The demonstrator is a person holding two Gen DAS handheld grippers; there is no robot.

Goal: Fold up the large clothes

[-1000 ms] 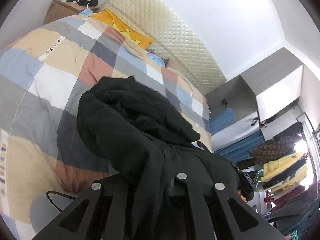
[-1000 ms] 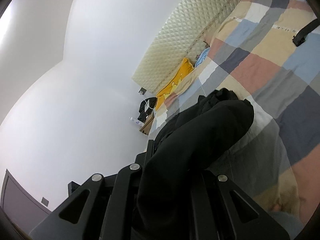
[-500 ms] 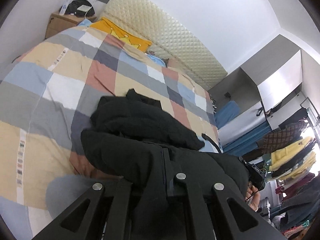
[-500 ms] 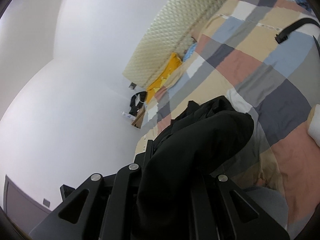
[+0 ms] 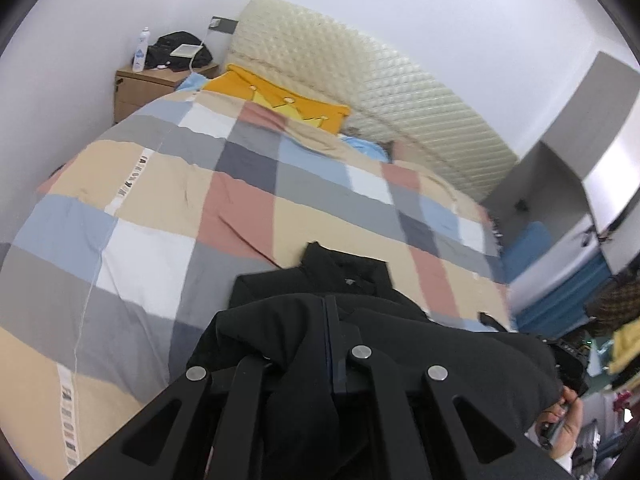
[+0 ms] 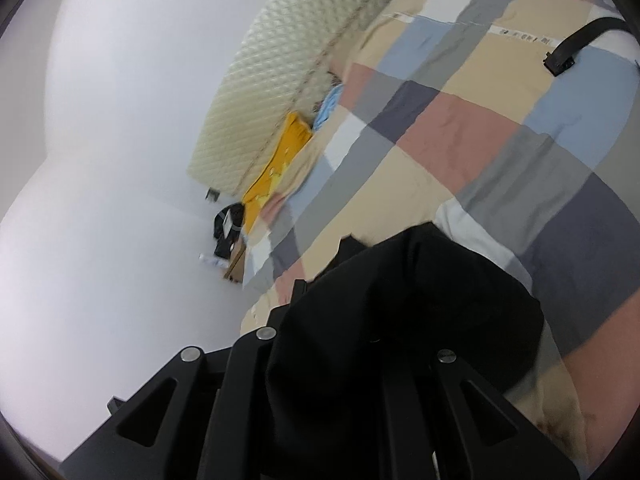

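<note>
A large black jacket (image 5: 420, 332) hangs bunched from both grippers over the near edge of a bed. My left gripper (image 5: 316, 364) is shut on the black jacket, and the cloth covers its fingertips. The jacket's collar (image 5: 344, 272) points toward the headboard. In the right wrist view the same jacket (image 6: 404, 320) drapes over my right gripper (image 6: 352, 344), which is shut on it; its fingertips are hidden by cloth. The person's right hand (image 5: 564, 416) shows at the jacket's far end.
The bed has a checked quilt (image 5: 168, 208), a yellow pillow (image 5: 280, 96) and a quilted headboard (image 5: 380, 80). A wooden nightstand (image 5: 148, 88) with a bottle and a black bag stands by the wall. A black strap (image 6: 576, 46) lies on the quilt. Hanging clothes (image 5: 624, 344) are at the right.
Both grippers have pulled the jacket back toward the bed's near edge and lowered it; more of the quilt shows beyond it. The collar now lies flatter on the quilt.
</note>
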